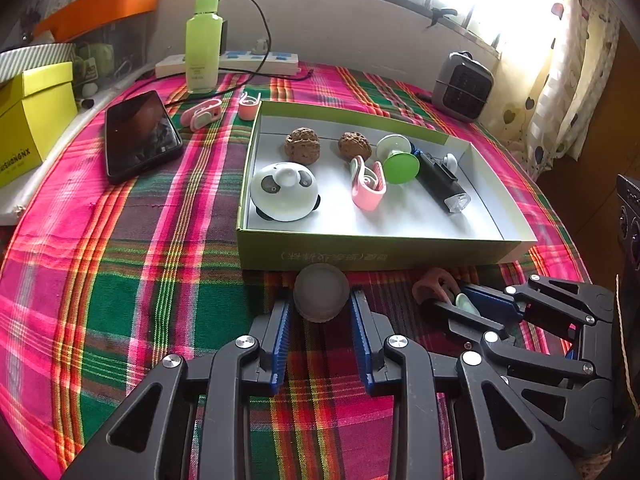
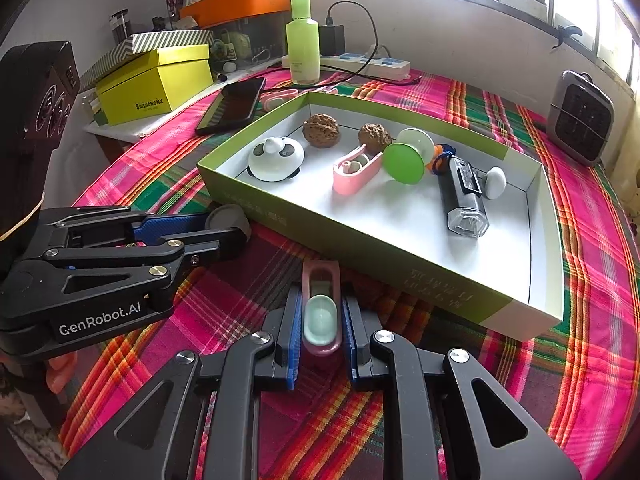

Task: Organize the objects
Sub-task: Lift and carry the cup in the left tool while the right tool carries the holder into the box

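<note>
Left gripper fingers clamped on grey round cap; right gripper fingers clamped on pink clip. Both just outside tray near wall, near tabletop front edge, likely for lifting in.

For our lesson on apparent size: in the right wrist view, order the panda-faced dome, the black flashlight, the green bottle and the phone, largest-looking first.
1. Green bottle
2. Phone and black flashlight, too alike to rank
3. Panda-faced dome
Fisheye bending and differing distances make this apparent size only.
</note>
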`<state>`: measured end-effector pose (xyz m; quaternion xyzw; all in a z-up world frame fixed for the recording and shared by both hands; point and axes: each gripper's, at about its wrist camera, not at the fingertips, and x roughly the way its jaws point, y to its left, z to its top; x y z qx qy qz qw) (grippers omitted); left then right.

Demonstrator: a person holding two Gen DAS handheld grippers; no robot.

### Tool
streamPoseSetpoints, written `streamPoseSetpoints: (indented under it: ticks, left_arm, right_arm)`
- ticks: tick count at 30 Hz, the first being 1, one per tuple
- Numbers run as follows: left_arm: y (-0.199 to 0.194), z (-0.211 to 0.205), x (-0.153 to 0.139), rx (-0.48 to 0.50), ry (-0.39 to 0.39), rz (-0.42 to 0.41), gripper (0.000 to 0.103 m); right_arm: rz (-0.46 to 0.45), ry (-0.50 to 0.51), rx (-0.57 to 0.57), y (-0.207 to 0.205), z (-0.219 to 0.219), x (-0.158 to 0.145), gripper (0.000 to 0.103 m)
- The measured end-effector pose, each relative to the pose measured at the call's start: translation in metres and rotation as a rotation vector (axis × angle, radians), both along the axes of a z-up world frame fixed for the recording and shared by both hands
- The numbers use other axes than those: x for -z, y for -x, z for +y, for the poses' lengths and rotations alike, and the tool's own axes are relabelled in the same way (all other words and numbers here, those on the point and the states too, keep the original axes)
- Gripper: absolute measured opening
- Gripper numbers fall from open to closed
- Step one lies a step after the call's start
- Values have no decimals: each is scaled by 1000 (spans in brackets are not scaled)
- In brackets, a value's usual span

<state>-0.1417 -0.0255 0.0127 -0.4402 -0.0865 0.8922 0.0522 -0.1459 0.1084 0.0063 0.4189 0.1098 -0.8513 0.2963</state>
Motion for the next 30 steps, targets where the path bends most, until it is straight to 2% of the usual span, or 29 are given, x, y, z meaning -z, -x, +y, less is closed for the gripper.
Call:
streamPoseSetpoints:
  ticks: [11, 30]
  left_arm:
    - [-8, 4, -3, 17, 16, 3, 26]
    - [-16, 18, -33, 63, 30, 73, 26]
  right_arm:
    - [-1, 29, 17, -7, 6, -5, 19]
    - [43, 70, 80, -14, 29, -31, 19]
